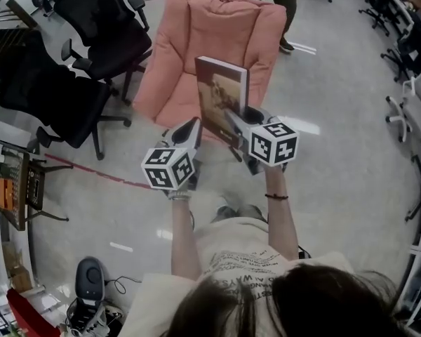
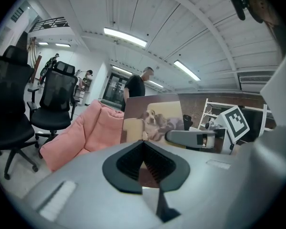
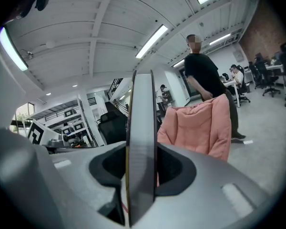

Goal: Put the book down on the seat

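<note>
Pink seat (image 1: 217,41) beyond upright book (image 1: 221,95) pinched in right gripper (image 1: 244,116), left gripper (image 1: 191,128) closed and empty, black office chairs (image 1: 98,20) alongside.

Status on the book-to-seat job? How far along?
Done: the book is off any surface, clamped upright in the right gripper.
In hand: it hangs in the air in front of the pink armchair. The left gripper sits by its lower corner with jaws together; contact is unclear.
Left: lower it onto the seat cushion and release.
</note>
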The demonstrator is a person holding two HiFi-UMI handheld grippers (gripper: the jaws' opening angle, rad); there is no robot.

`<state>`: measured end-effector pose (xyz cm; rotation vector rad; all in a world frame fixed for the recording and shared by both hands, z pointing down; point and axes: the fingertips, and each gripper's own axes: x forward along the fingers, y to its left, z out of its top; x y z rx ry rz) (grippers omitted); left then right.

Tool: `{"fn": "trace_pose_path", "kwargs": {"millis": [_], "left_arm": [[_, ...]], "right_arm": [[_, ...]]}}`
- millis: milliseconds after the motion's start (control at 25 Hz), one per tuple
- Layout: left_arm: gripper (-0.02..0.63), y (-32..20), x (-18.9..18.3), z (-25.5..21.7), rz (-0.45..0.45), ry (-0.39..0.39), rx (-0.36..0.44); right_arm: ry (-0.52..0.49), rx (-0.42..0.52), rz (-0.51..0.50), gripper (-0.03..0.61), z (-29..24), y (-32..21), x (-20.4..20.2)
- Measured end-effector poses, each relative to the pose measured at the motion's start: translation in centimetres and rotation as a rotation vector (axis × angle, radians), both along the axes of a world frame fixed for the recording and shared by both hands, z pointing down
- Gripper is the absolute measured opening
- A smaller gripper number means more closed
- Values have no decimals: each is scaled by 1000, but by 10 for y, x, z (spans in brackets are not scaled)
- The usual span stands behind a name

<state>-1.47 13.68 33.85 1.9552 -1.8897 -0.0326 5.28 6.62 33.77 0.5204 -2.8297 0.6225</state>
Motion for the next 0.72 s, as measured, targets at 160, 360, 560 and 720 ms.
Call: {"fn": "trace_pose_path", "kwargs": {"millis": [160,360,560,720], "left_arm": [[0,0,-8,6,11,19,-6],[0,-5,-10,15,19,48,-14],[0,-14,-15,21,27,48,-31],[0,-27,-44,18,1,50,-27]], "right_arm": [[36,-1,9,149,7,3,-6],[55,-2,7,149,11,1,-12],[68,-11,6,149,16,-11,-22],[62,-16,-6,149,15,-28,-49]]}}
